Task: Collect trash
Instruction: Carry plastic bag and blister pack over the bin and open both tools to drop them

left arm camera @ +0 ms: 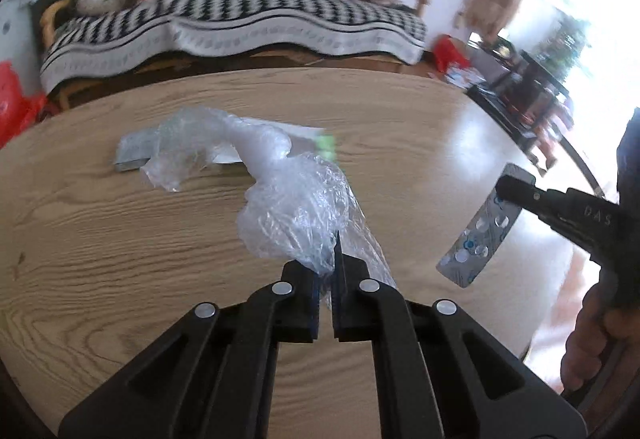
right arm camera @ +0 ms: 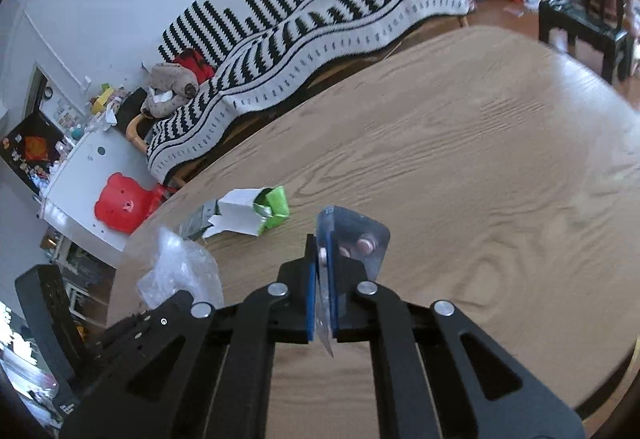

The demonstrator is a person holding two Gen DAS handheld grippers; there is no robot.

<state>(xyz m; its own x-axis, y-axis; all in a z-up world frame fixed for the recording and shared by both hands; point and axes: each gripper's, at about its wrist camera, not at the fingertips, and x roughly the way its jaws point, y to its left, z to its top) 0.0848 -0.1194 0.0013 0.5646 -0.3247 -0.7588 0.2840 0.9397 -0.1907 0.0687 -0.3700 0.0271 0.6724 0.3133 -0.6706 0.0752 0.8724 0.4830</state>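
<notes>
The fingers of the left gripper [left arm camera: 326, 275] were pressed together on a crumpled clear plastic bag [left arm camera: 288, 199], holding one end of it above the wooden table [left arm camera: 120, 239] while the rest trailed away from the camera. The fingers of the right gripper [right arm camera: 322, 271] were clamped edge-on around a silver blister pack [right arm camera: 360, 239], which was raised off the table, with a few pink pills showing in its pockets. In the left wrist view that blister pack [left arm camera: 480, 231] hung tilted near the table's right edge, its foil back dotted with punched holes.

Beyond the bag, a torn green and white carton [right arm camera: 256, 211] lay on its side on the table, with a flat grey packet [left arm camera: 132, 155] just beside it, partly hidden by the plastic. To the right of the carton the wood grain ran bare to the rounded far edge.

Past the table stood a sofa with a black and white striped throw [right arm camera: 320, 19], a stuffed toy [right arm camera: 172, 87] at one end. A red bear-faced stool [right arm camera: 120, 203] sat on the floor near the table's left edge, and dark furniture [right arm camera: 580, 23] stood at the far right.
</notes>
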